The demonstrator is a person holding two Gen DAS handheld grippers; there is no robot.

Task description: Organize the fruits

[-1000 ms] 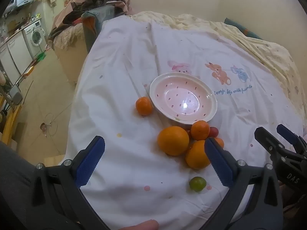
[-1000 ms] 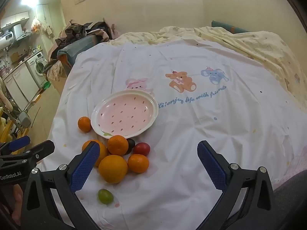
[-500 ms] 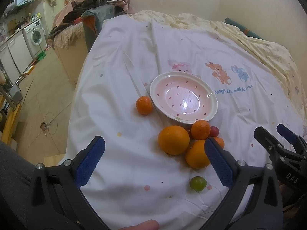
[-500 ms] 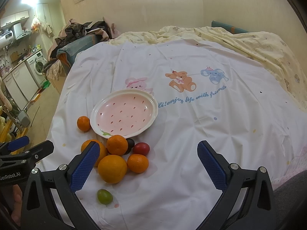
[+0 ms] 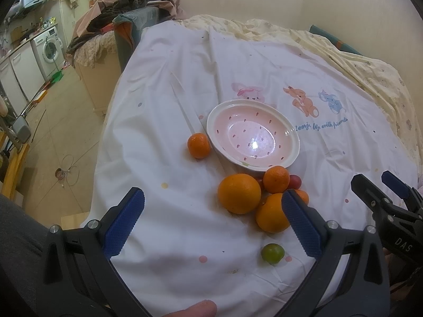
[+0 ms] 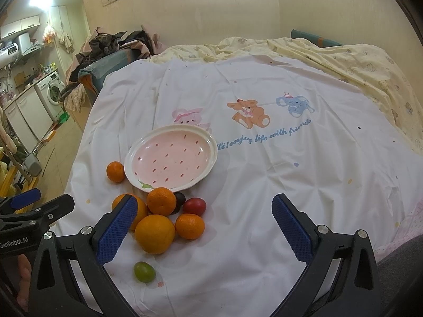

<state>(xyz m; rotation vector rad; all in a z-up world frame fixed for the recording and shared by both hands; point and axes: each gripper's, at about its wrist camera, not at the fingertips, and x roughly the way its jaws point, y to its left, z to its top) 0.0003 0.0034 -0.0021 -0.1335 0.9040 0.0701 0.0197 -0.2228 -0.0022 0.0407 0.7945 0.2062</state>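
Both my grippers hang wide open above the sheet, gripping nothing — left gripper (image 5: 211,219), right gripper (image 6: 203,228). Ahead of the left: a cluster of oranges (image 5: 239,193) with a red fruit (image 6: 194,206), just below the pink bowl (image 5: 294,138). Lone tangerine (image 5: 198,145) beside the bowl's left rim; green fruit (image 6: 144,272) nearest me, apart from the cluster.

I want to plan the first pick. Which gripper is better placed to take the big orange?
Left, probably. The big orange lies between the open left gripper fingers, while the right gripper faces bare sheet beside the fruit.
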